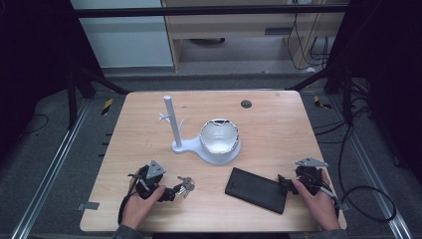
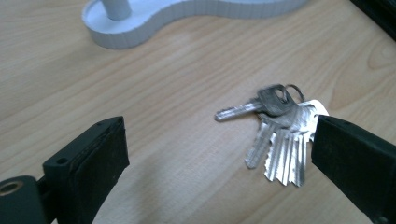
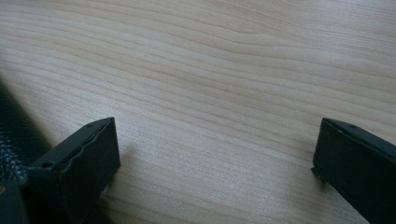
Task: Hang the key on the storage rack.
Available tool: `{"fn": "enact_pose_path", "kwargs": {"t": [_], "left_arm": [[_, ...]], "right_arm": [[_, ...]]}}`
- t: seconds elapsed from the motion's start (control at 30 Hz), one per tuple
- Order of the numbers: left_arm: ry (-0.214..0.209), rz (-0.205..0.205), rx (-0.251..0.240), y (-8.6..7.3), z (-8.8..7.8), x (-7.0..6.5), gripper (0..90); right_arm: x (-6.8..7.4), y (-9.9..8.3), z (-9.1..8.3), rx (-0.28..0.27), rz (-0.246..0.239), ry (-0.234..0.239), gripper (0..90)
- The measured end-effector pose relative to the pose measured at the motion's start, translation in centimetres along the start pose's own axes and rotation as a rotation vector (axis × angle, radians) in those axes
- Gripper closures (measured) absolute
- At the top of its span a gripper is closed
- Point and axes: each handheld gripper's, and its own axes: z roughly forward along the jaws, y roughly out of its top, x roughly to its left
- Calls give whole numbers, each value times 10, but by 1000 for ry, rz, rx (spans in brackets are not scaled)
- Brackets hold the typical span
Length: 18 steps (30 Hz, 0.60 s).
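— How is your left tool (image 1: 175, 192) set?

— Spread wide and gripping nothing. In the left gripper view my two black jaws stand far apart, low over the table (image 2: 177, 154). The bunch of keys (image 2: 280, 133) lies flat on the wood, well over toward the jaw at the right of that view; that jaw's tip sits against the key heads, or just over them, I cannot tell which. The blades fan toward me and one key sticks out sideways.

— And the right tool (image 1: 284, 180)?

— Also wide open, empty. In the right gripper view there is only bare wood grain between the jaws. The black textured edge beside the jaw at the left of that view is the black case (image 3: 14, 140).

— Where does that case lie on the table?

— From the high view, the black case lies flat near my edge, right of centre, tilted, with my right tool at its right end. Whether they touch I cannot tell.

— What else is around?

— Beyond the keys stands the white stand (image 1: 174, 127), an upright post with small pegs on a flat base. On the wider part of that base sits a white bowl (image 1: 219, 137) with a jagged rim. My left hand (image 1: 139, 206) and right hand (image 1: 318, 199) hold the tools from the near edge.
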Motion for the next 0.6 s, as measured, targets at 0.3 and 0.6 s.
{"fn": "enact_pose_path", "kwargs": {"t": [0.3, 0.6], "left_arm": [[-54, 41, 27, 4, 1, -19, 37], [-64, 39, 65, 10, 0, -29, 43]], "right_arm": [[0, 0, 0, 2, 6, 4, 8], [0, 0, 0, -1, -1, 0, 6]]}}
